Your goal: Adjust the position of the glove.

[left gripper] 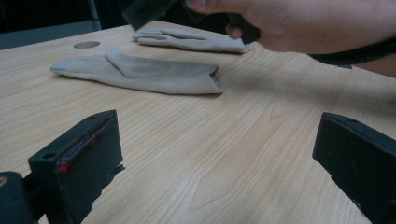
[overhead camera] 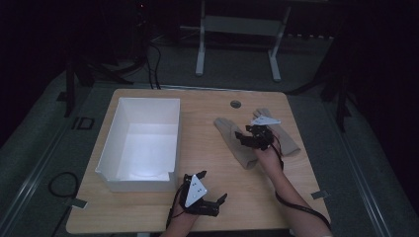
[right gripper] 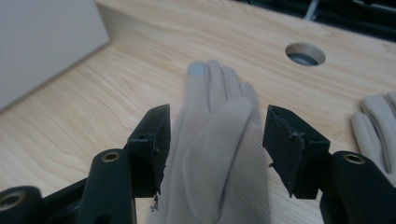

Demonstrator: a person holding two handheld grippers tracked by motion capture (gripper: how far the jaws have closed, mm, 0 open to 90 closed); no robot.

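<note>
Two beige gloves lie flat on the right half of the wooden table [overhead camera: 207, 163]. My right gripper [overhead camera: 252, 138] hovers low over the nearer glove [overhead camera: 236, 143]; in the right gripper view its jaws [right gripper: 215, 140] stand on either side of that glove [right gripper: 219, 107] without pressing it. The second glove [overhead camera: 290, 140] lies just to the right [right gripper: 378, 121]. My left gripper [overhead camera: 213, 185] rests near the table's front edge, open with nothing between its jaws [left gripper: 215, 154]. From there both gloves [left gripper: 140, 72] [left gripper: 187, 39] lie ahead, with the right hand [left gripper: 303, 23] above them.
An open white box [overhead camera: 136, 185] stands on the left half of the table, its wall near the right gripper's left [right gripper: 42, 42]. A round cable hole [overhead camera: 235, 104] sits near the table's far edge. Bare wood lies between box and gloves.
</note>
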